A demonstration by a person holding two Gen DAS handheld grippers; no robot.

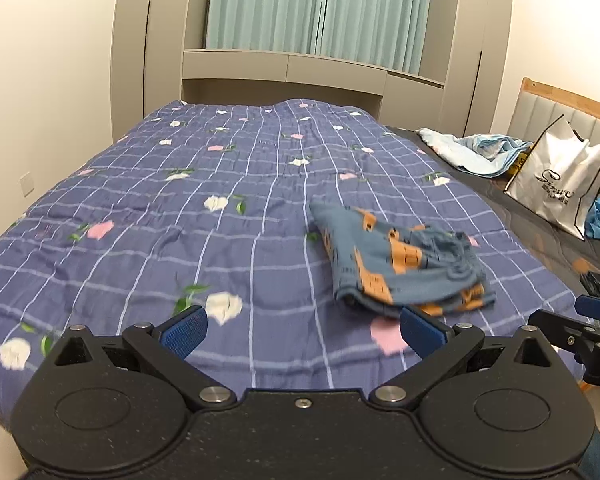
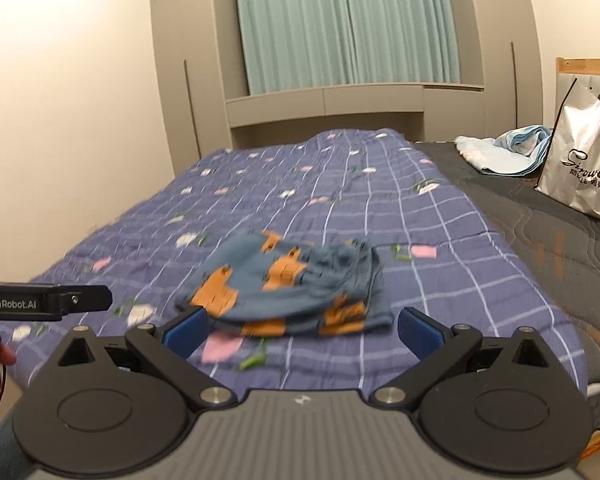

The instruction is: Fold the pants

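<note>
Pants (image 2: 288,286) blue with orange pattern, folded into compact bundle, lying on purple floral quilt (image 1: 148,220); in right wrist view bundle sits at 12 o'clock, just ahead of fingertips; in left wrist view at 1 o'clock. Left gripper (image 1: 302,330) released, jaws spread wide, nothing between them; right gripper (image 2: 302,330) likewise spread, empty, blue pads (image 2: 186,334) near bundle's front edge, contact unclear. White shopping bag (image 1: 560,184) at 2 o'clock on dark mattress (image 2: 540,232); light-blue cloth (image 1: 472,152) beside bag; green curtains (image 2: 348,20) at 12 o'clock.
</note>
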